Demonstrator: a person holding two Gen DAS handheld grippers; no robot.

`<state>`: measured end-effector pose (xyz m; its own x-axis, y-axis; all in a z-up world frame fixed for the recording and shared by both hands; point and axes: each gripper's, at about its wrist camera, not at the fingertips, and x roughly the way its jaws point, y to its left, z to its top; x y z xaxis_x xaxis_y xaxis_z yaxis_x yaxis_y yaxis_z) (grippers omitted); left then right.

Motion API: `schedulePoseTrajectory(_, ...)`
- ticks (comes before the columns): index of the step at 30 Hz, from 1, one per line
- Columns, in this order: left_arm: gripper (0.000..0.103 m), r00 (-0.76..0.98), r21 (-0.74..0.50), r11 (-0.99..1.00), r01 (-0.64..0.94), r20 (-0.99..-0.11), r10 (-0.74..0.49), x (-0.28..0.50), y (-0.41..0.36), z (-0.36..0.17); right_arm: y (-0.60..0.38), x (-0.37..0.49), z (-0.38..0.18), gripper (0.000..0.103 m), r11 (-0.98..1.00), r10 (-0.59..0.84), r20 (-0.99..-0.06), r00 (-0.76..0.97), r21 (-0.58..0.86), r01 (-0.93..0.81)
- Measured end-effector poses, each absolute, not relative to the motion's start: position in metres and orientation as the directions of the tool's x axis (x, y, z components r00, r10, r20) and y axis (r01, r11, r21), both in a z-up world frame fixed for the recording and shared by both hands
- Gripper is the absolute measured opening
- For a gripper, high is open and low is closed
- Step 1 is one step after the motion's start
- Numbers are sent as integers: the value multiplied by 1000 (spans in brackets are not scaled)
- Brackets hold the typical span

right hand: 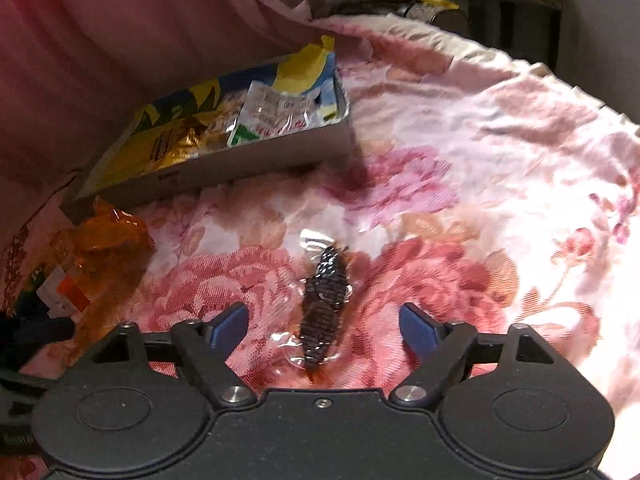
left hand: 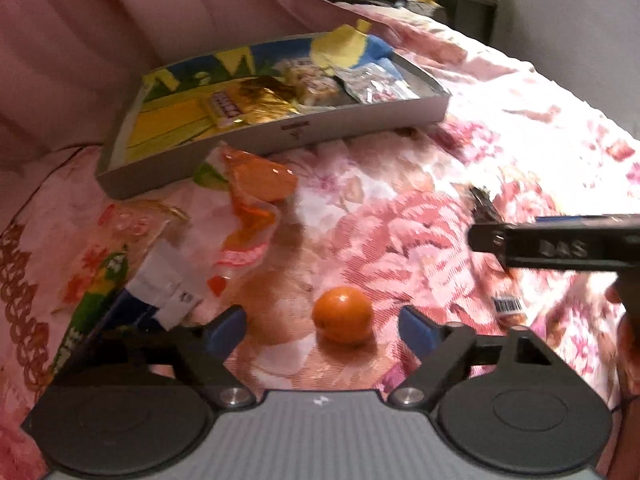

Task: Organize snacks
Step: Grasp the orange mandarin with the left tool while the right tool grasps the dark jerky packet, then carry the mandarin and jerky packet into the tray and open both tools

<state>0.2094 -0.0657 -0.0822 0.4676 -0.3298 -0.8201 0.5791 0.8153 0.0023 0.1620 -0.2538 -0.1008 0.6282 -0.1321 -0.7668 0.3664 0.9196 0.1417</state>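
Observation:
In the left wrist view my left gripper (left hand: 322, 330) is open, and a small orange fruit (left hand: 342, 314) lies on the floral bedspread between its blue fingertips. A grey shallow box (left hand: 320, 130) holding several snack packets sits beyond it. An orange wrapper (left hand: 256, 196) and a clear packet (left hand: 120, 248) lie in front of the box. In the right wrist view my right gripper (right hand: 322, 328) is open over a dark wrapped snack (right hand: 324, 300) lying between its fingers. The box (right hand: 248, 160) is at the upper left. The right gripper's side also shows in the left wrist view (left hand: 560, 246).
The pink floral bedspread (right hand: 460, 184) stretches to the right. A pink curtain or pillow (left hand: 100, 40) rises behind the box. A dark shelf (right hand: 500, 8) stands beyond the bed's far edge. More wrappers (right hand: 68, 276) lie at the left.

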Motion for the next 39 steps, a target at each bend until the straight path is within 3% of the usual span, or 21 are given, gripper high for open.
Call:
schedulePoseTrajectory(5, 71, 465, 24, 796, 605, -822, -329, 206, -71, -89, -256, 167, -107, 69, 907, -107, -779, 618, 178, 382)
schedulePoseTrajectory(9, 50, 468, 17, 786, 619, -811, -351, 205, -74, -89, -249, 168, -108, 56, 926, -87, -778, 622, 168, 339)
schedulePoseTrajectory(13, 37, 467, 28, 771, 636, -810, -356, 203, -76, -91, -243, 169, -109, 53, 941, -77, -778, 623, 149, 303)
schedulePoseTrajectory(24, 36, 500, 83, 780, 620, -808, -312, 197, -79, -86, -241, 163, -103, 49, 944, -35, -757, 652, 190, 271)
schedulePoseTrajectory(39, 35, 558, 42, 823, 566, -754, -346, 195, -67, -64, -231, 146, -88, 48, 957, -4, -701, 713, 204, 205)
